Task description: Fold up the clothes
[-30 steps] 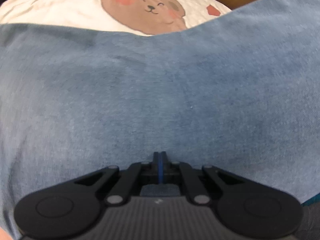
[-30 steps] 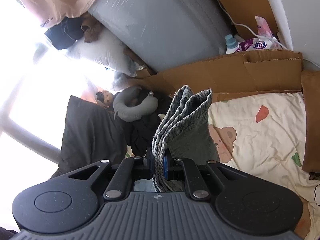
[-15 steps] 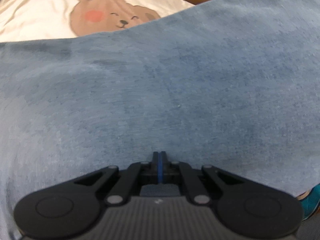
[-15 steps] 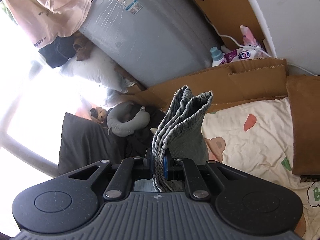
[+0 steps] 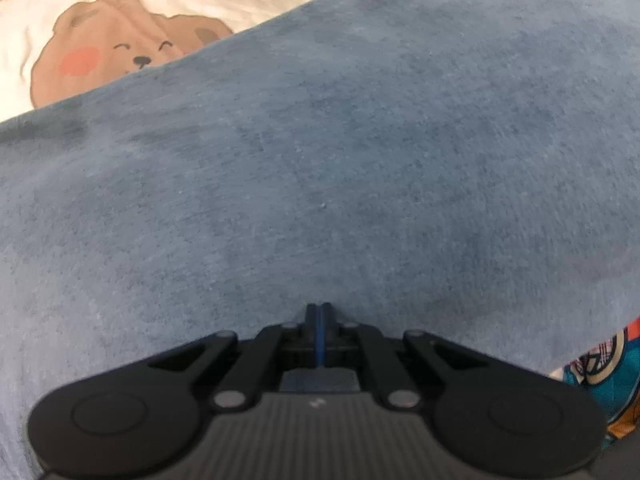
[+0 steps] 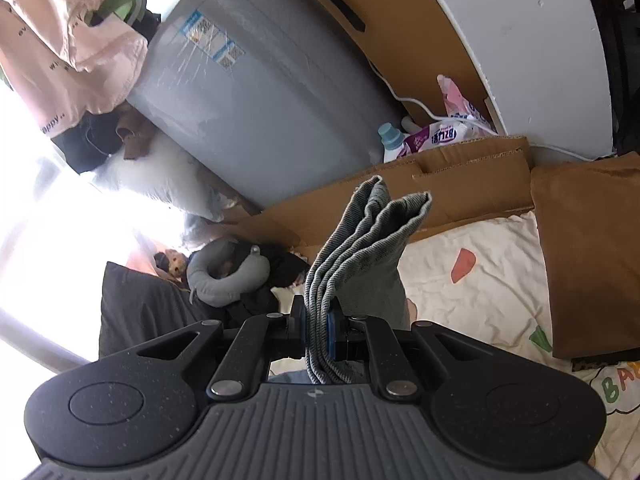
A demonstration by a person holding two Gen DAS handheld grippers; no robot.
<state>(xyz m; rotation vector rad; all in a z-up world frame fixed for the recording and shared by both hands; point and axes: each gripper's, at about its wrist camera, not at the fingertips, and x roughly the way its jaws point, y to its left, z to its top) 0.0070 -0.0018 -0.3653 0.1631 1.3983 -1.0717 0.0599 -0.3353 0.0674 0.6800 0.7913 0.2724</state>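
1. Left wrist view. We find the left gripper [image 5: 319, 312] fully closed, its blue pads together at the lower centre of the frame, with nothing visible between them. The blue garment [image 5: 340, 168] fills nearly the whole picture, spread smooth over the bed.

2. Same view, change noted. Against the frames of a second ago, the bear print on the bed sheet [image 5: 120, 64] has slid from the upper centre to the upper left, and a patterned teal item [image 5: 600, 372] now shows more at the lower right edge. We read this as the closed left gripper sweeping across the cloth; whether its tips press on the fabric we cannot tell.

3. Right wrist view. The right gripper [image 6: 318, 330] is clamped on a bunched, layered edge of the blue garment, which stands up from the jaws towards the frame's centre. Behind it lie cardboard [image 6: 460, 184], a grey appliance [image 6: 260, 112] and a neck pillow [image 6: 224, 276] at left centre.

4. Same view, change noted. The grip and the shape of the bundle are unchanged; only the background has drifted, the detergent bottle [image 6: 390, 136] sitting further right than before.

5. Assessment. In our judgement a fold is under way: one edge is carried while the other gripper smooths or steadies the panel. The fold is not yet laid down.
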